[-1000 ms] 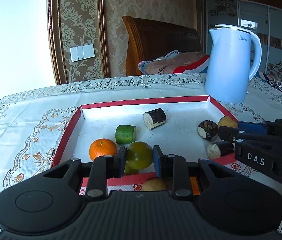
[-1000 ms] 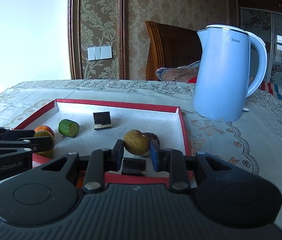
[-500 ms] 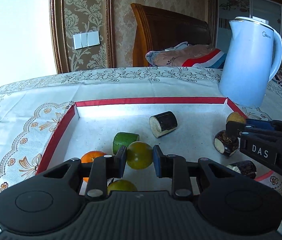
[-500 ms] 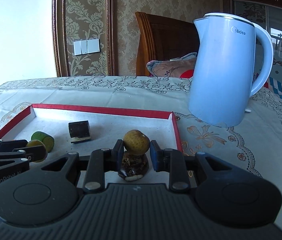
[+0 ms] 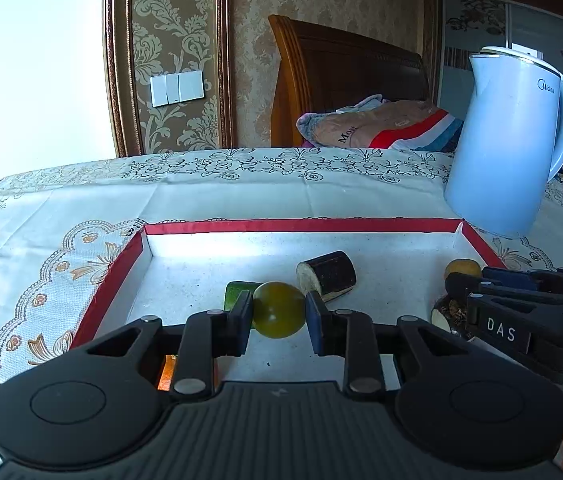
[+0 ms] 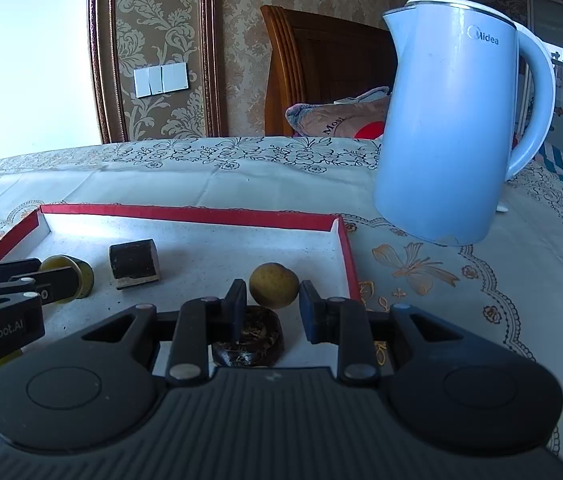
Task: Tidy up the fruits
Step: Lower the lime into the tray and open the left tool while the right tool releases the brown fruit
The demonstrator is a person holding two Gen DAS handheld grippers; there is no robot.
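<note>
My left gripper (image 5: 278, 316) is shut on a yellow-green round fruit (image 5: 277, 310) and holds it over the red-rimmed white tray (image 5: 297, 225). Behind it lie a green cucumber piece (image 5: 235, 292) and a dark-skinned cut chunk (image 5: 327, 275). An orange (image 5: 166, 372) shows under the left fingers. My right gripper (image 6: 272, 306) is shut on a brownish-yellow round fruit (image 6: 273, 290) over the tray's right part (image 6: 347, 248). A dark cut piece (image 6: 249, 342) lies below it. The left gripper with its fruit shows at the left of the right wrist view (image 6: 41, 284).
A light blue electric kettle (image 6: 449, 132) stands on the patterned tablecloth (image 6: 481, 280) just beyond the tray's right far corner. A wooden chair with folded cloth (image 5: 377, 124) is behind the table. The right gripper's body (image 5: 521, 312) is close on the right in the left wrist view.
Both grippers have moved forward over the tray with their fruits still held. The orange has slipped under the left fingers, and the dark pieces now lie nearer or below the right fingers.
</note>
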